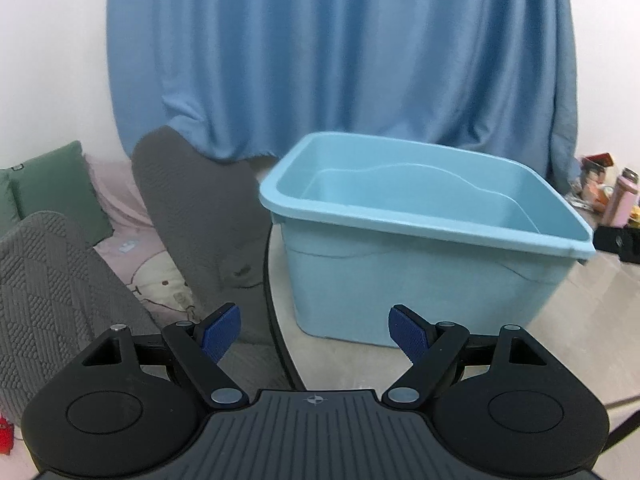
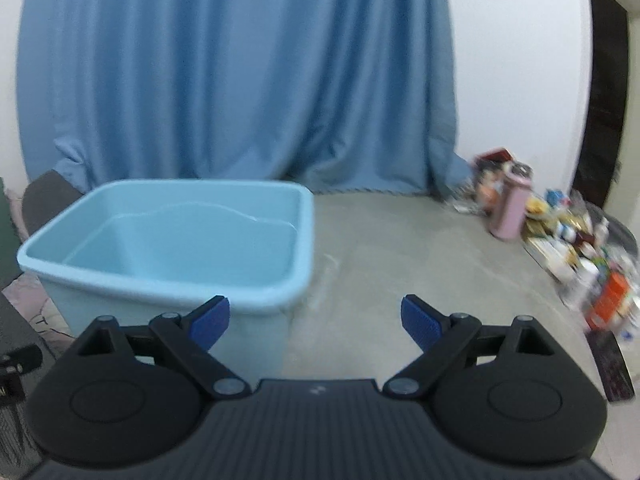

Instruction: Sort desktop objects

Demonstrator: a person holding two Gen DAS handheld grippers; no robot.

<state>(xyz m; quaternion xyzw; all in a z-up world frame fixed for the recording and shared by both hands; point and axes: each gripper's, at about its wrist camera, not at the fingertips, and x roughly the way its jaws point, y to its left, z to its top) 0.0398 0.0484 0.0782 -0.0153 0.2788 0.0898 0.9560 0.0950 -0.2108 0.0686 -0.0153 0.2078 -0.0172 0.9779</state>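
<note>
A light blue plastic bin (image 1: 424,236) stands empty on the grey table (image 1: 580,320); it also shows in the right wrist view (image 2: 168,240) at the left. My left gripper (image 1: 315,334) is open and empty, in front of the bin's near left corner. My right gripper (image 2: 316,326) is open and empty, over the table just right of the bin. A pile of small desktop objects (image 2: 576,248) with a pink bottle (image 2: 510,210) lies at the table's far right; the pink bottle also shows in the left wrist view (image 1: 620,198).
A blue curtain (image 2: 240,80) hangs behind the table. A grey chair back (image 1: 200,216) and a sofa with a green cushion (image 1: 56,188) stand left of the table edge (image 1: 272,320). A dark remote-like object (image 2: 614,368) lies near the right edge.
</note>
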